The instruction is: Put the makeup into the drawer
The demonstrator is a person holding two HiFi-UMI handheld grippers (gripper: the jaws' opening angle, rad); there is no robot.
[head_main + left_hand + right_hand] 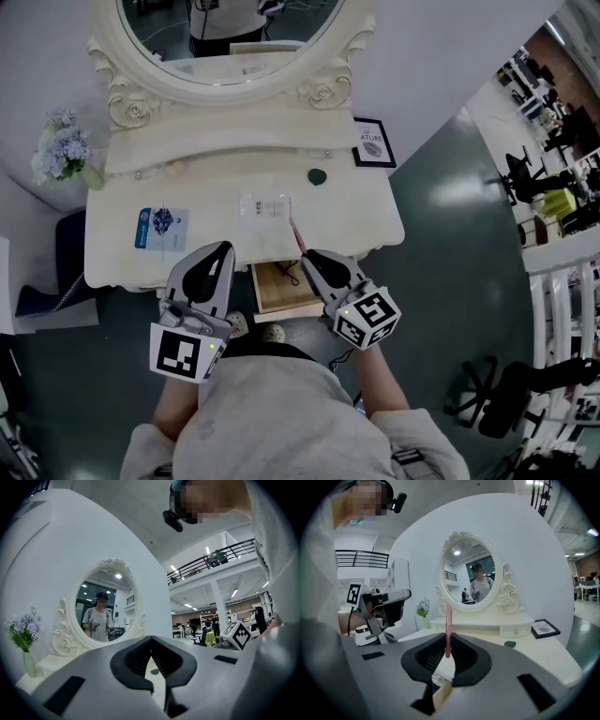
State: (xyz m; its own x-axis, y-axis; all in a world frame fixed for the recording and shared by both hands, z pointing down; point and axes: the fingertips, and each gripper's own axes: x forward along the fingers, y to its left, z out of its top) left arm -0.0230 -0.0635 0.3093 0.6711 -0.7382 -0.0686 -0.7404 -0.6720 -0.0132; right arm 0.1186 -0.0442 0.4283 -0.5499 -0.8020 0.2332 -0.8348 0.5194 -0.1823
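Observation:
My right gripper (307,256) is shut on a thin pink makeup pencil (296,234), which sticks up past the jaw tips over the front edge of the white vanity table (366,220). In the right gripper view the pencil (448,627) stands upright between the jaws of the right gripper (448,638). Just below it the wooden drawer (283,291) is pulled open, with a small dark item inside. My left gripper (223,251) hovers at the table's front edge, left of the drawer. Its jaws are shut with nothing between them, as the left gripper (151,640) shows in its own view.
On the tabletop lie a clear packet (265,207), a small green object (317,175) and a blue card (161,228). A framed picture (373,143) stands at the right, a vase of flowers (64,150) at the left, and the oval mirror (230,37) behind.

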